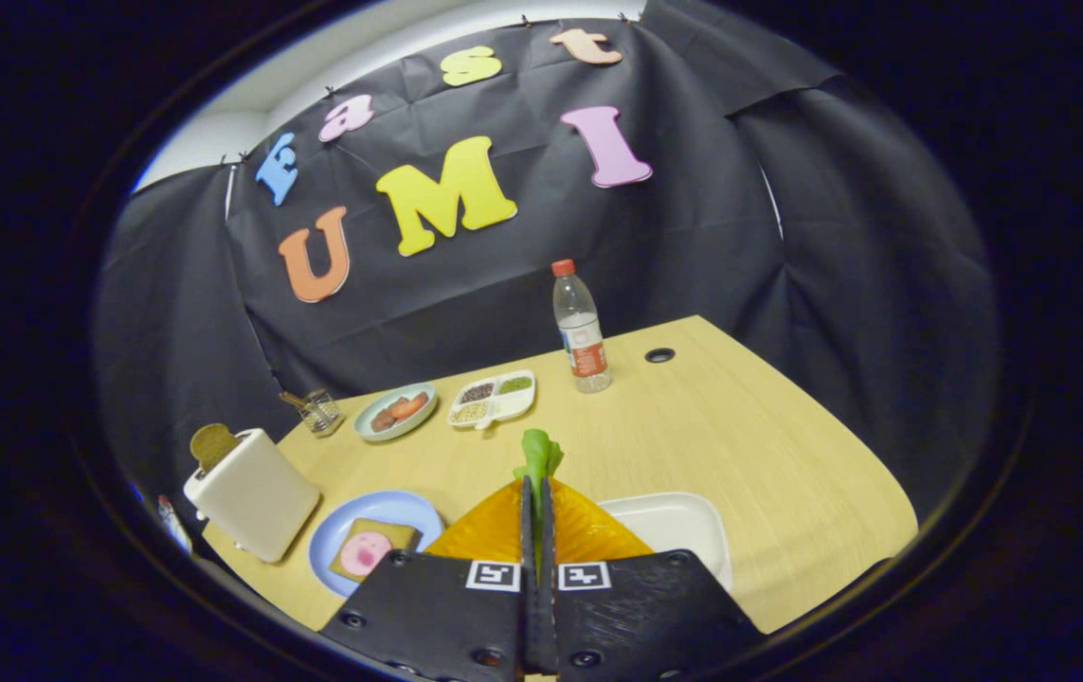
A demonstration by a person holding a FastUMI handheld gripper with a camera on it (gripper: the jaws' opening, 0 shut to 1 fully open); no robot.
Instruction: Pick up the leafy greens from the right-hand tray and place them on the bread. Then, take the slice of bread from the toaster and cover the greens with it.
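The greens (pixel 540 453) stand up out of the closed fingertips, pinched between both fingers of the gripper (pixel 538 497) and lifted clear of the table (pixel 749 445). The white tray (pixel 683 530) they belong to sits just below and to the right of the fingers, and looks bare where it shows. To the left of the fingers is the blue plate (pixel 337 535) with the bread (pixel 375 547) on it, a round pink slice lying on top; that is where the leaf should go. Beside the plate stands the toaster (pixel 252 493), a brown slice (pixel 211 443) poking from its top, left for the second half of the task. The step in hand reads as the carry, so the grip should stay firm, since a thin leaf held by its stem could slip or flop. Swing left and low over the plate, centre the leaf over the pink slice, and open only once it is close to the bread so it lands flat. Keep clear of the toaster on that side. Farther back, a dish (pixel 396 410) of food, a divided tray (pixel 492 398) and a bottle (pixel 581 327) stand well out of the way.
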